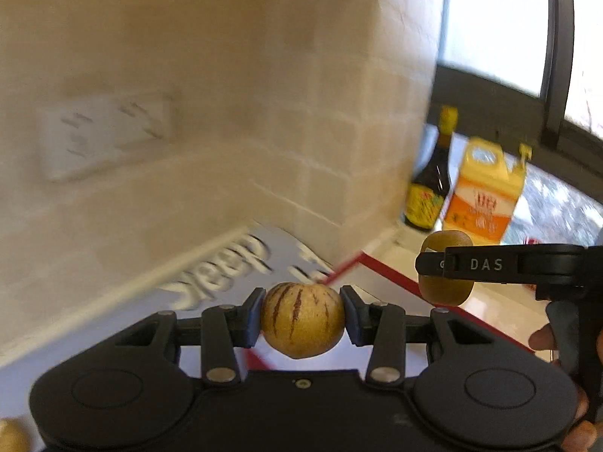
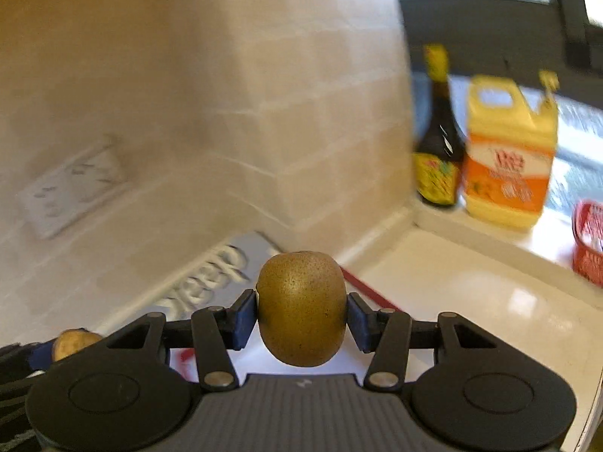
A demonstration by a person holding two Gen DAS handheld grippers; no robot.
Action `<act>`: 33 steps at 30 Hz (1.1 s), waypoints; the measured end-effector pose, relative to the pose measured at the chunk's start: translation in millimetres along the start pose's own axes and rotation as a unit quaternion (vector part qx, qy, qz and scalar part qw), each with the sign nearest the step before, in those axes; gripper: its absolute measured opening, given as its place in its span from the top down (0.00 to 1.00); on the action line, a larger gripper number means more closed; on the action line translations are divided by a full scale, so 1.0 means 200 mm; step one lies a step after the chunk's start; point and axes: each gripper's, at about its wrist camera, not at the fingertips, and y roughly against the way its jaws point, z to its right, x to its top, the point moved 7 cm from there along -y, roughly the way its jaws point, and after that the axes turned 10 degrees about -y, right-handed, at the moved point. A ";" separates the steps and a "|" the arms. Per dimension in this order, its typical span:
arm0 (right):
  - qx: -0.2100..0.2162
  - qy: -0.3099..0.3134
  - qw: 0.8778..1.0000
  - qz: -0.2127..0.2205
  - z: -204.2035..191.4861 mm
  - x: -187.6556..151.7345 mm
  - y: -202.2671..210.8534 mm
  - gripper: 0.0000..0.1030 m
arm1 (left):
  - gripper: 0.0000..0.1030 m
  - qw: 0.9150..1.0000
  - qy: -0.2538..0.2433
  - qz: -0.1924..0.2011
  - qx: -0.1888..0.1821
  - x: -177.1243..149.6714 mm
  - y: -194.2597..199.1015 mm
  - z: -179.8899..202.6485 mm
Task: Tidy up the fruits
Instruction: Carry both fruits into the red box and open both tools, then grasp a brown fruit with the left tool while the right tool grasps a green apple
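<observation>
Left gripper (image 1: pixel 302 320) clamps striped fruit (image 1: pixel 302 324); right gripper (image 2: pixel 301 316) clamps kiwi (image 2: pixel 301 307)

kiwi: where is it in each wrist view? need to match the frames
Left wrist: kiwi at right of centre, clamped in the right gripper seen from the side.
Right wrist: kiwi at bottom centre, between that gripper's own fingers.
Shared landmark: yellow jug beside the dark bottle, upper right in both.
</observation>
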 end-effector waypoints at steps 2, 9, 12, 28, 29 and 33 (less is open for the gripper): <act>-0.010 -0.017 0.999 -0.026 0.11 -0.01 -0.12 0.49 | 0.51 0.999 -0.010 -0.030 -0.013 -0.03 -0.21 0.05; -0.020 -0.068 0.991 -0.116 0.29 -0.17 -0.53 0.49 | 0.50 0.990 -0.094 -0.103 -0.031 -0.25 -0.54 0.20; -0.021 -0.062 0.989 -0.135 0.28 -0.25 -0.64 0.48 | 0.50 0.986 -0.105 -0.125 -0.038 -0.31 -0.63 0.22; 0.020 -0.036 0.998 -0.049 0.15 -0.08 -0.28 0.45 | 0.23 0.993 -0.079 -0.060 -0.057 -0.21 -0.23 0.07; 0.027 -0.032 0.998 -0.041 0.12 -0.08 -0.22 0.44 | 0.23 0.995 -0.072 -0.045 -0.045 -0.19 -0.13 0.00; 0.072 -0.009 0.997 -0.014 -0.02 -0.08 0.04 0.41 | 0.23 0.999 -0.035 0.001 0.020 -0.13 0.21 -0.28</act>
